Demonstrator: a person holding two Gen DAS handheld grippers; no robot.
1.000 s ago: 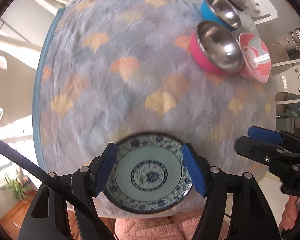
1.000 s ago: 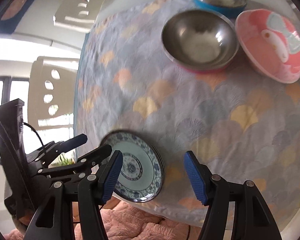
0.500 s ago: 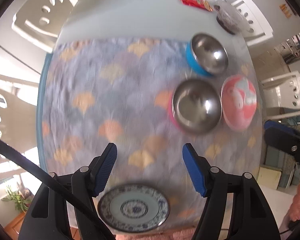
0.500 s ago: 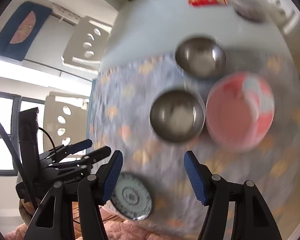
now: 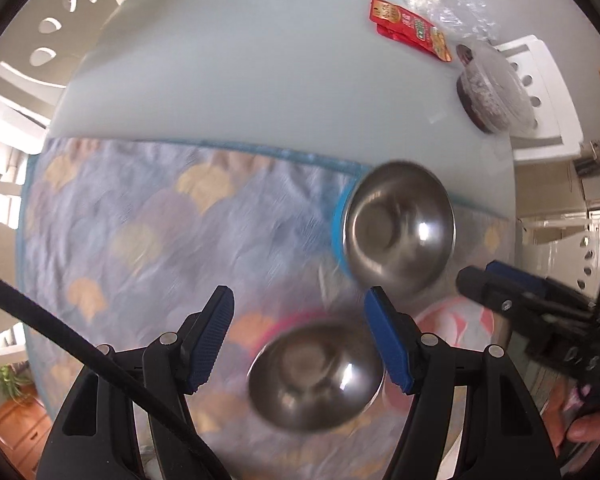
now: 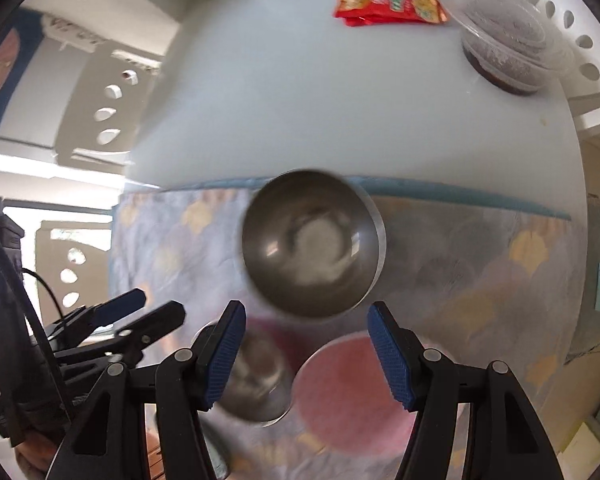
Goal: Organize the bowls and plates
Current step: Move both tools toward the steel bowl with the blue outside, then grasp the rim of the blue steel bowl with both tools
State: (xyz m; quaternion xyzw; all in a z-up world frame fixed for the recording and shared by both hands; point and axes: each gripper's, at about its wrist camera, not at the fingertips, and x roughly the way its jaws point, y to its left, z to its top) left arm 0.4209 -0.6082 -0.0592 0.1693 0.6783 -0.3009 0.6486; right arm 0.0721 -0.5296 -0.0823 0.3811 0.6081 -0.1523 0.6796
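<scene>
Three bowls sit close together on the patterned cloth (image 5: pixel 140 240). The steel bowl with a blue outside (image 5: pixel 398 232) (image 6: pixel 312 244) is at the cloth's far edge. Nearer lie a steel bowl with a pink outside (image 5: pixel 316 376) (image 6: pixel 256 376) and a pink bowl (image 5: pixel 460 320) (image 6: pixel 348 388). My left gripper (image 5: pixel 300 320) hangs open above the pink-sided steel bowl, holding nothing. My right gripper (image 6: pixel 306 328) is open and empty over the gap between all three bowls. Each gripper shows in the other's view: right gripper (image 5: pixel 500 284), left gripper (image 6: pixel 132 312). The picture is blurred by motion.
Beyond the cloth is bare pale tabletop (image 5: pixel 260 80). At its far right lie red snack packets (image 5: pixel 410 28) (image 6: pixel 388 4), a clear lidded tub with dark contents (image 5: pixel 488 92) (image 6: pixel 508 52) and a crumpled plastic bag (image 5: pixel 452 4). White chairs stand around the table.
Both grippers have swept away from the blue-and-white plate at the near edge toward the far bowls. The plate has left both views. Jaw widths look the same.
</scene>
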